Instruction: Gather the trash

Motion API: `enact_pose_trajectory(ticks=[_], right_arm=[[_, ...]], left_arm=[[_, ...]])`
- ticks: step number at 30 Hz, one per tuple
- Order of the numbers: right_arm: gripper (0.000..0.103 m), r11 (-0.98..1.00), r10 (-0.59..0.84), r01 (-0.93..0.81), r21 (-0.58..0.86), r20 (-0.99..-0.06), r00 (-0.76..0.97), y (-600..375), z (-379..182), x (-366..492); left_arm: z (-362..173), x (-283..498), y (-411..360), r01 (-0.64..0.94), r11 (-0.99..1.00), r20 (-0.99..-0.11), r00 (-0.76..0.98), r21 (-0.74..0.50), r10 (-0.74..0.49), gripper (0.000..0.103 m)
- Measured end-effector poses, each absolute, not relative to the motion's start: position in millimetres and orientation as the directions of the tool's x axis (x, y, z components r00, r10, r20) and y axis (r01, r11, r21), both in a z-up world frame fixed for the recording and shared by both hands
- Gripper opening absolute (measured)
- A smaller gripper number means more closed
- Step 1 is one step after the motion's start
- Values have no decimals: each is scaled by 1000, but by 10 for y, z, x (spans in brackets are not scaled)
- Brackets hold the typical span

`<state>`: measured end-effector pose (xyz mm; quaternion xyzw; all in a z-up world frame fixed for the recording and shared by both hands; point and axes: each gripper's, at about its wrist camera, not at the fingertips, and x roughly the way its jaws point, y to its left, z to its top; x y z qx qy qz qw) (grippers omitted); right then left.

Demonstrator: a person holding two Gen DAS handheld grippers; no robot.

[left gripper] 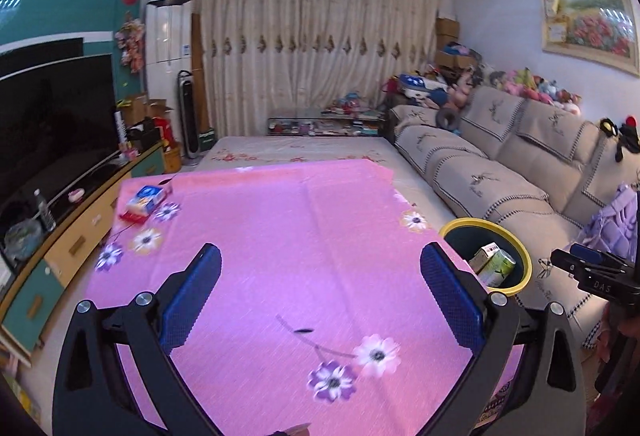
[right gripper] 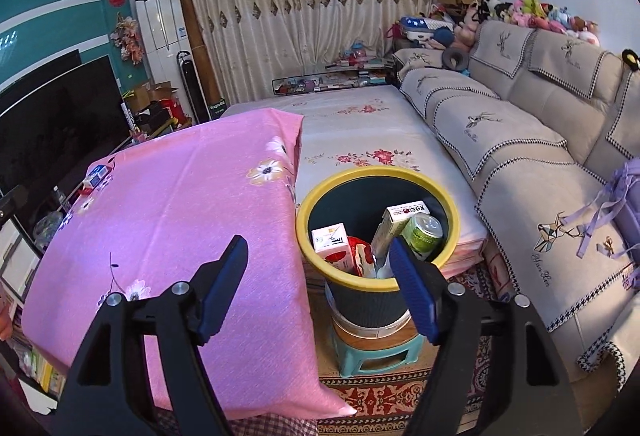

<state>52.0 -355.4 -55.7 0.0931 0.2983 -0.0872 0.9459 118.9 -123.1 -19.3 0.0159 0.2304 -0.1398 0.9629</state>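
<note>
On pink cloth (left gripper: 280,236): box (left gripper: 145,200) far left of spread, empty left fingers (left gripper: 188,288) | right fingers (right gripper: 412,290) released

Pink cloth (left gripper: 304,236) on table, printed with white and purple daisies. Bin (right gripper: 374,310) dark teal, yellow rim; green can (right gripper: 423,236) and white-red cartons (right gripper: 332,242) inside. Sofa (left gripper: 500,171) beige, houndstooth trim. Curtain (left gripper: 312,47) cream, brown motifs. Wall upper left teal, white stripes. Blue-white box (left gripper: 147,197) left of frame.

Spread fingers (left gripper: 448,292) above pink cloth (left gripper: 300,236), bin (left gripper: 516,248) right.
</note>
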Motion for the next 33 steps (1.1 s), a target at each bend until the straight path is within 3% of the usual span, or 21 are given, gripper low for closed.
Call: enact_pose_trajectory(ticks=[13,33], right_arm=[[74,984,-103,161,71,-508,855,-3120,-270,254],[75,990,-90,131,48,-496,864,-2897,-200,280]], left_arm=[[39,663,-920,225,974,-361,908,-14,-215,98],[-84,608,-721,163,986,-387,908,-26,-160,98]])
